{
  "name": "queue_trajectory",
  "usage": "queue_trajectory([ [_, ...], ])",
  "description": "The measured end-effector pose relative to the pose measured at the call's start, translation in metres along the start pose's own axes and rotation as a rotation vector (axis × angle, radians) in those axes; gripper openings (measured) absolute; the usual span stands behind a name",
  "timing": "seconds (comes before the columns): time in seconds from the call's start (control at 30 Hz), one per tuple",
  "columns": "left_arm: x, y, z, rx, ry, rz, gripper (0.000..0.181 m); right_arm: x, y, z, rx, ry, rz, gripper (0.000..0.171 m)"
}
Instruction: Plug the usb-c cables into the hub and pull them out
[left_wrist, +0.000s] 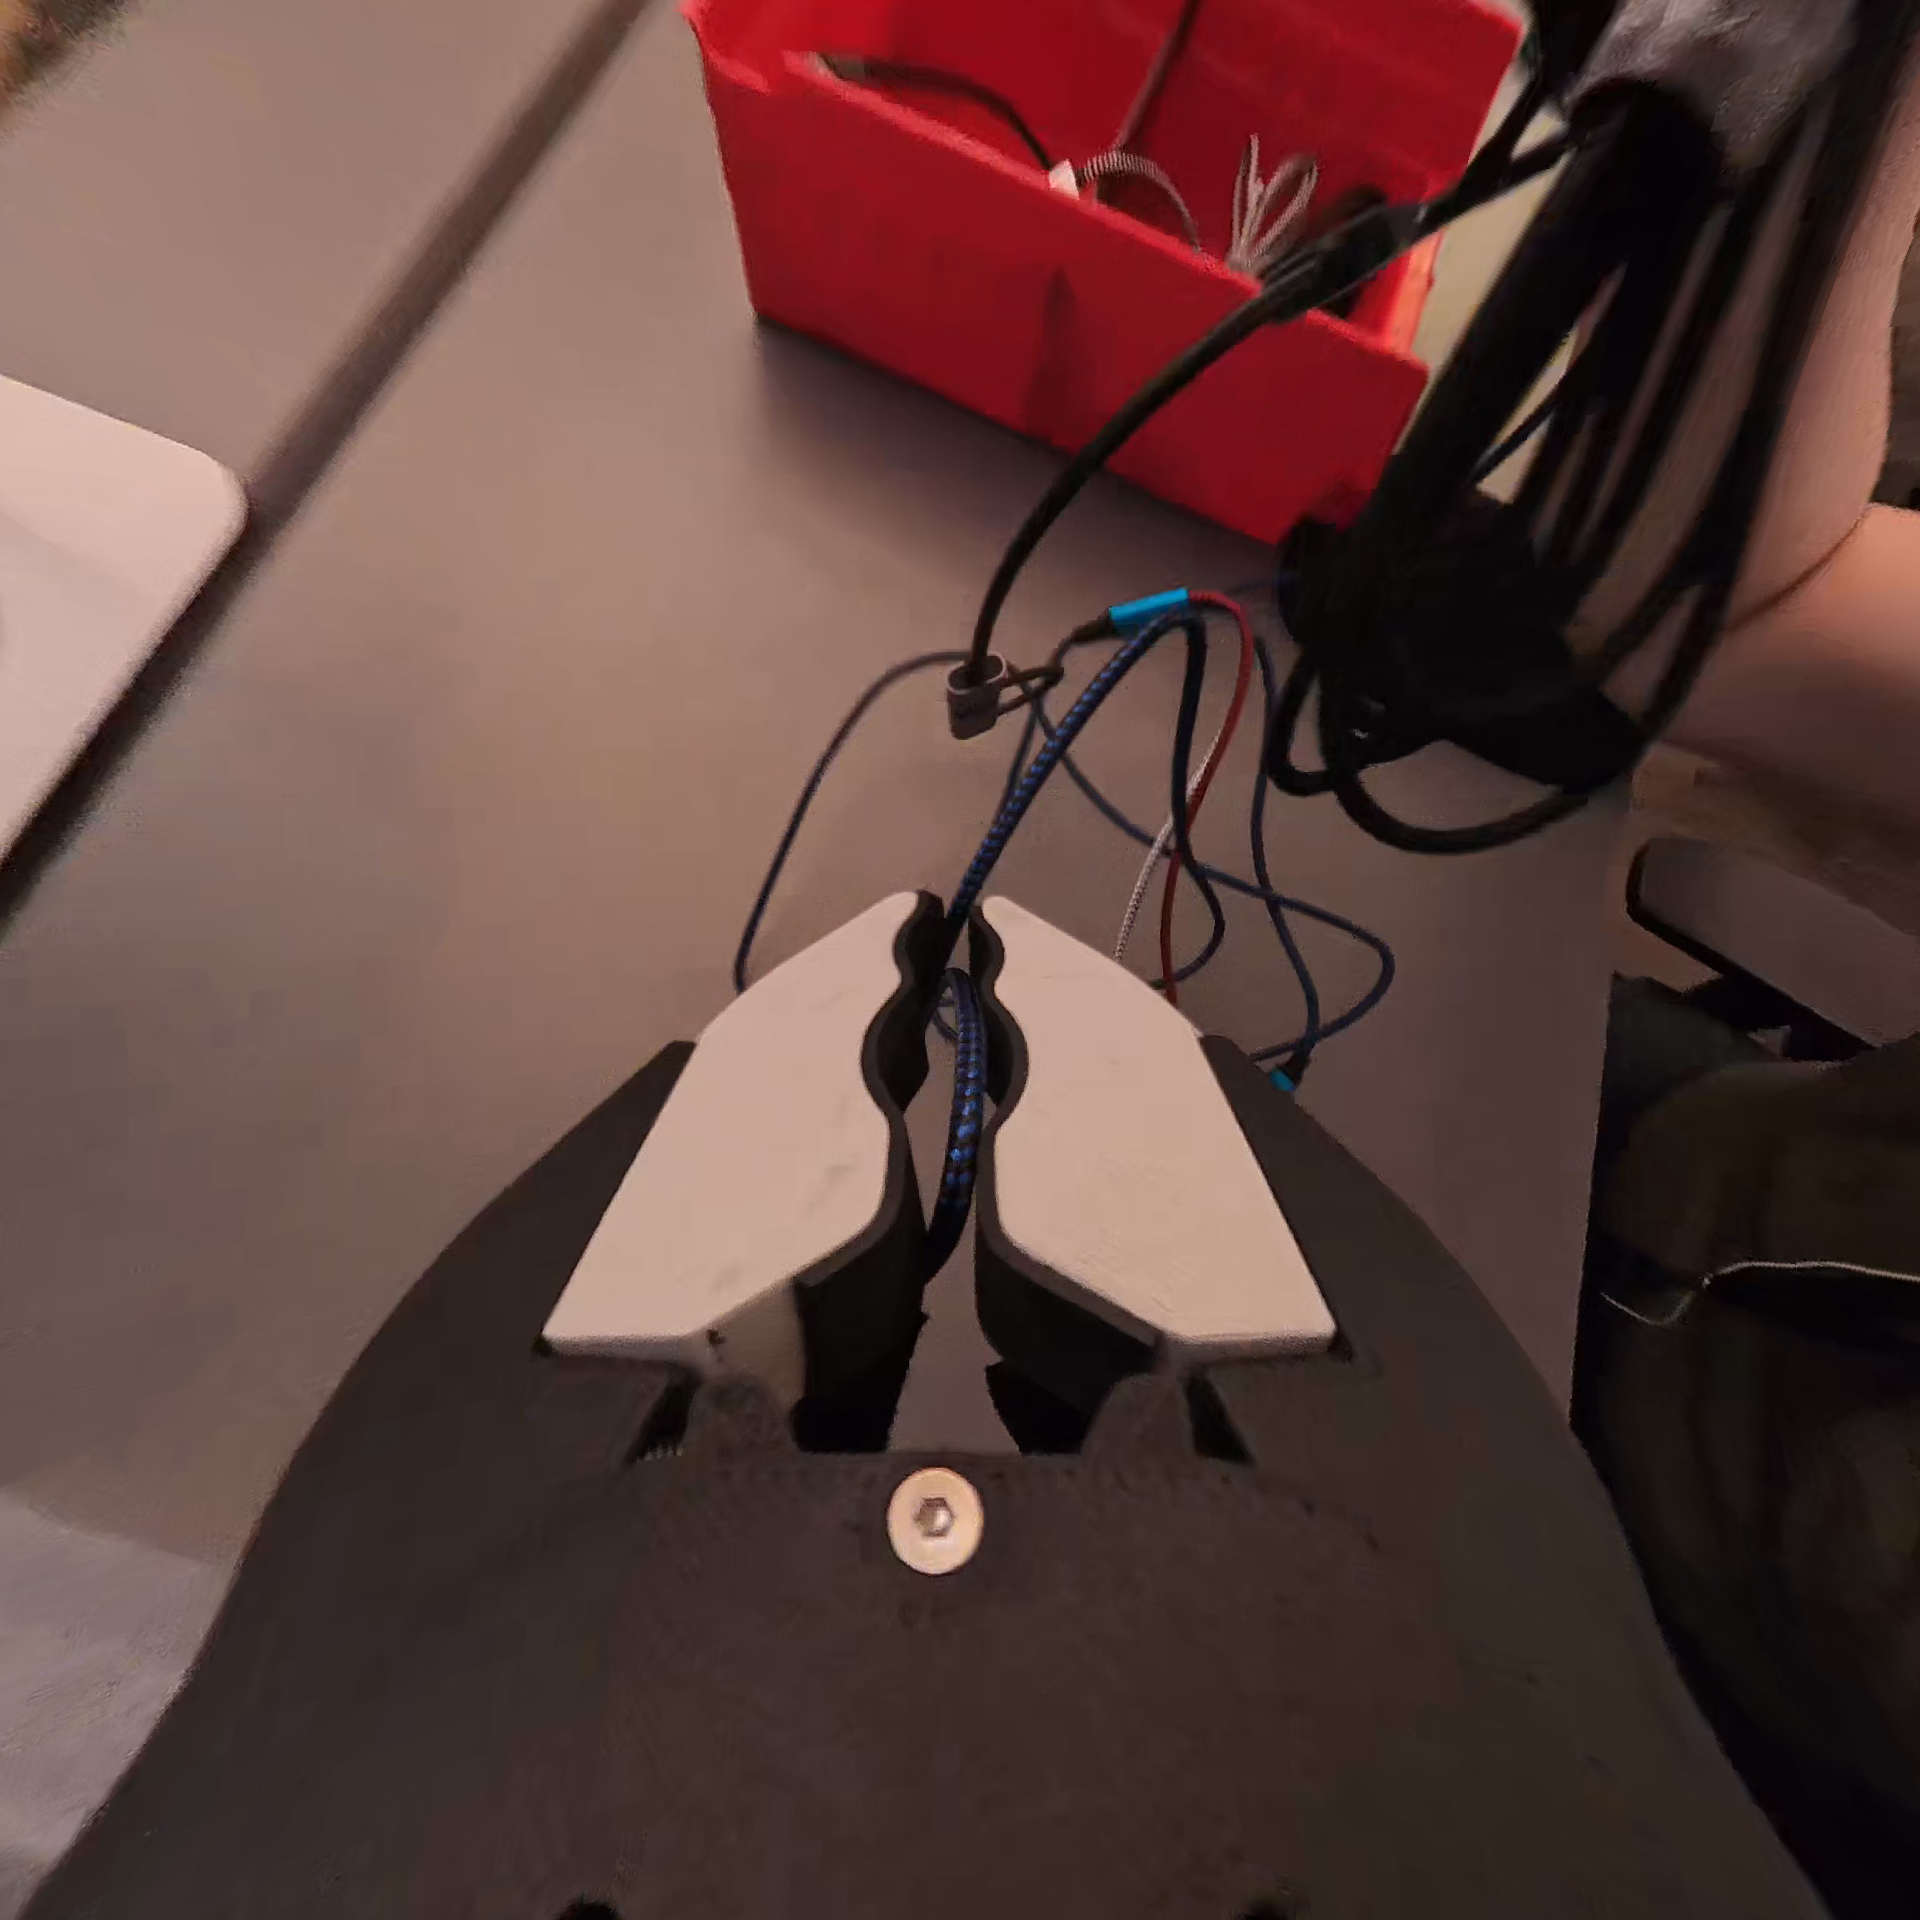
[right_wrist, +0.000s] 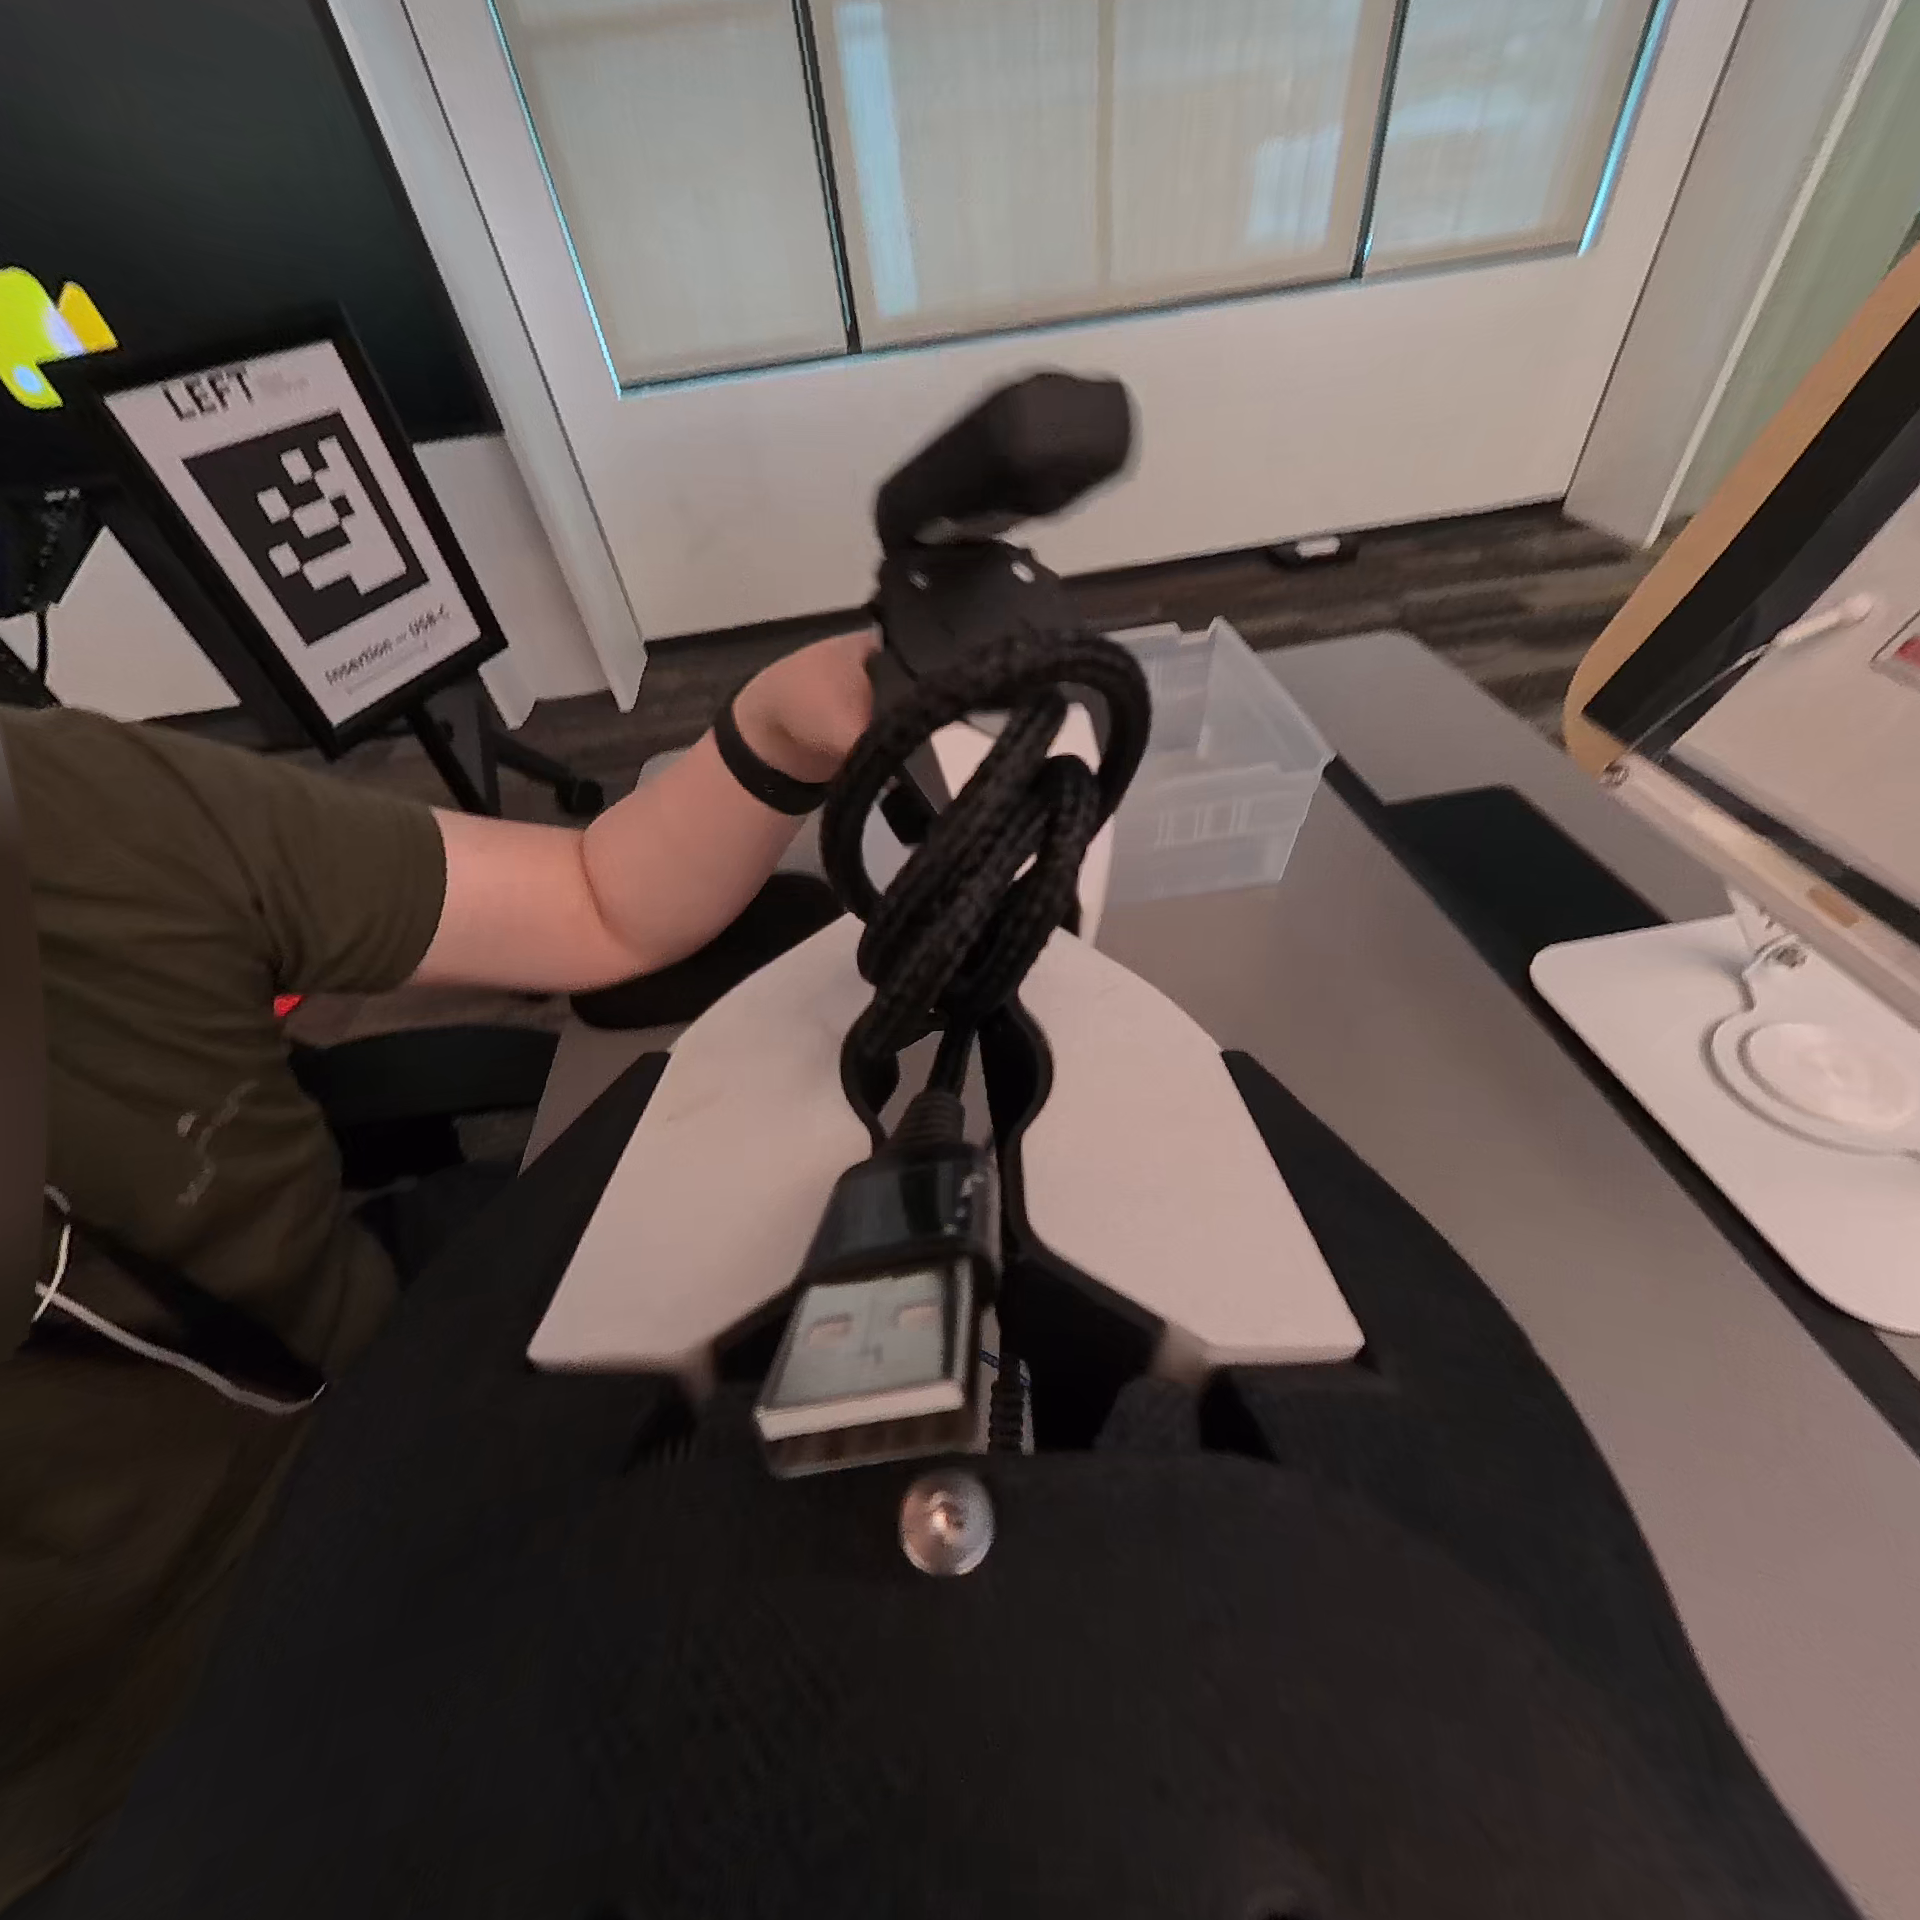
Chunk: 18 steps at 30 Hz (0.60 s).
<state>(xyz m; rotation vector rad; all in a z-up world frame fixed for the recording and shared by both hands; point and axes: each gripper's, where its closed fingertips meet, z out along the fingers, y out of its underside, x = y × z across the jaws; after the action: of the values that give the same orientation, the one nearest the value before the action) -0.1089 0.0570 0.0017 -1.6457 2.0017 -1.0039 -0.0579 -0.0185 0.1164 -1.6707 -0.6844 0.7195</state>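
Observation:
My left gripper is shut on a blue-and-black braided cable a little above the dark table. That cable runs up to a bright blue plug. A red cable and thin dark blue cables lie tangled beside it. A black cable ends in a small dark grey block. My right gripper is shut on a coiled black braided cable bundle, raised in the air; its USB-A plug points back at the camera. The bundle hangs at the right in the left wrist view. No hub shows clearly.
A red bin holding cables stands at the back of the table. A clear plastic bin, a monitor on a white stand and a sign on an easel are around. A person's arm holds the left gripper. About 15 cm separates my left fingertips from my right.

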Motion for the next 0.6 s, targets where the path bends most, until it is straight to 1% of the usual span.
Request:
queue_trajectory([
  [0.07,0.008,0.004,0.021,-0.034,0.092,-0.003,0.003,0.002,0.007,0.001,-0.034,-0.015,0.012,0.016],
  [0.13,0.018,0.004,0.031,-0.038,0.162,-0.005,0.005,0.003,0.016,0.003,-0.074,-0.030,0.024,0.016],
  [0.17,0.020,0.001,0.032,-0.024,0.178,-0.001,0.012,0.004,0.020,0.004,-0.093,-0.039,0.027,0.016],
  [0.23,0.021,-0.006,0.025,0.022,0.170,0.010,0.036,0.004,0.028,0.007,-0.124,-0.062,0.029,0.016],
  [0.3,0.015,-0.015,0.011,0.087,0.128,0.042,0.054,0.001,0.034,0.011,-0.153,-0.092,0.028,0.016],
  [0.33,0.012,-0.021,0.002,0.137,0.101,0.062,0.058,0.001,0.037,0.013,-0.167,-0.102,0.023,0.016],
  [0.4,0.007,-0.038,-0.018,0.277,0.061,0.084,0.058,-0.002,0.042,0.019,-0.190,-0.125,0.014,0.016],
  [0.47,0.008,-0.050,-0.029,0.401,0.060,0.100,0.055,-0.008,0.047,0.027,-0.209,-0.161,0.015,0.016],
  [0.53,0.009,-0.049,-0.023,0.426,0.032,0.160,0.055,-0.013,0.051,0.035,-0.223,-0.197,0.023,0.016],
  [0.6,0.011,-0.043,-0.006,0.386,0.013,0.234,0.055,-0.018,0.054,0.043,-0.232,-0.227,0.028,0.016],
])
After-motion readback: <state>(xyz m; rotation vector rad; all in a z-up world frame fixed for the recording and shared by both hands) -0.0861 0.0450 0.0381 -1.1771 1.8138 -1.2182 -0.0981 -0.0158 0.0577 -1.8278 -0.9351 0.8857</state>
